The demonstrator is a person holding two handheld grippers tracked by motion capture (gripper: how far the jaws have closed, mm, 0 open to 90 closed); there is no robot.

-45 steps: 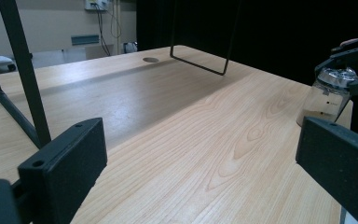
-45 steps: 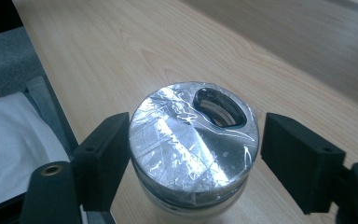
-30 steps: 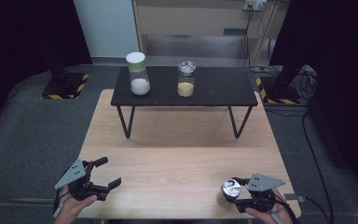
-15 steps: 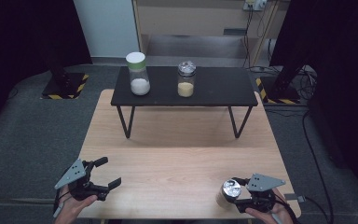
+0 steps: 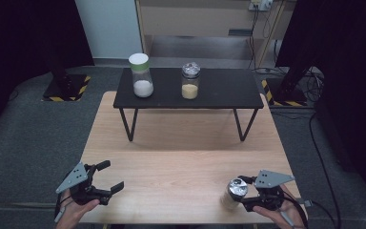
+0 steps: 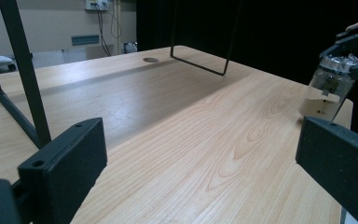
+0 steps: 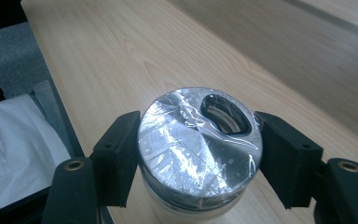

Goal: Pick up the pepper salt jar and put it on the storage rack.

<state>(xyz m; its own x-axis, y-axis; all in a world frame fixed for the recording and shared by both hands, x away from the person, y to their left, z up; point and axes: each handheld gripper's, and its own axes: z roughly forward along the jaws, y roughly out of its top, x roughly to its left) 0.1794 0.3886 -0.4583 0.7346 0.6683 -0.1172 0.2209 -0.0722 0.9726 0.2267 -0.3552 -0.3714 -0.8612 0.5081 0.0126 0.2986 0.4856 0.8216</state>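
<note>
The jar (image 5: 234,193) stands upright at five o'clock on the surface (image 5: 186,152), long axis vertical: clear glass, pale powder, foil-wrapped lid. Right claw (image 5: 248,191) grips it; left claw (image 5: 108,177) gapes empty.

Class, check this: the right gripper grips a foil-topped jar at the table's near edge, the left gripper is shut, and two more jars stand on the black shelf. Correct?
One error: the left gripper is open, its jaws standing wide apart in the left gripper view. The rest holds.
</note>
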